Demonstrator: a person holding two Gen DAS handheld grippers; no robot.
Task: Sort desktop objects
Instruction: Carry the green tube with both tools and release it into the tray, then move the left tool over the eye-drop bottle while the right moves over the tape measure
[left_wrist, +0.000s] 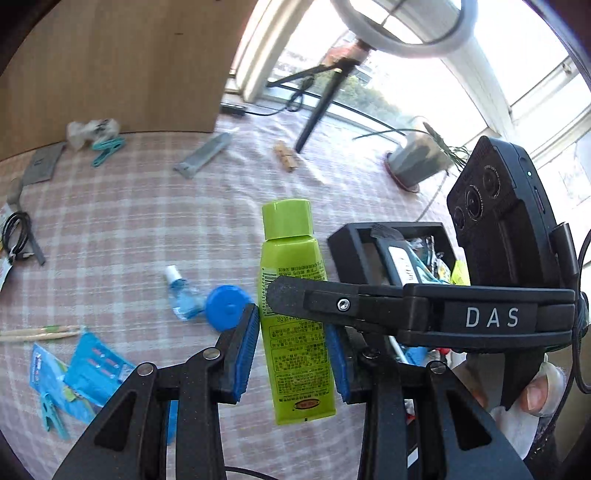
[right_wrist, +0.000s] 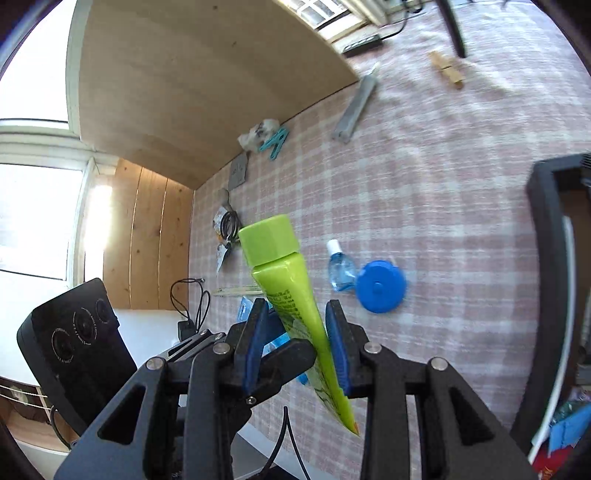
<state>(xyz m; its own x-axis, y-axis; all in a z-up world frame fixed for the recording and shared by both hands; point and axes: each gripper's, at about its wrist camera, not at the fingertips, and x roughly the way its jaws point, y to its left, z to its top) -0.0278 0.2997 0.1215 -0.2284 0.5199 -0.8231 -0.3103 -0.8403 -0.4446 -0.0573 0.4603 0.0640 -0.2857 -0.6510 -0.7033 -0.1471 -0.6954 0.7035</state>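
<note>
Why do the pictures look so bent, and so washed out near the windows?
Left wrist view: the fisheye lens curves the checked tablecloth and wooden board; the window is blown out white, while the green tube stays sharp. Right wrist view: the same bending, glare from the window at left, and motion blur toward the black bin at the right edge.
</note>
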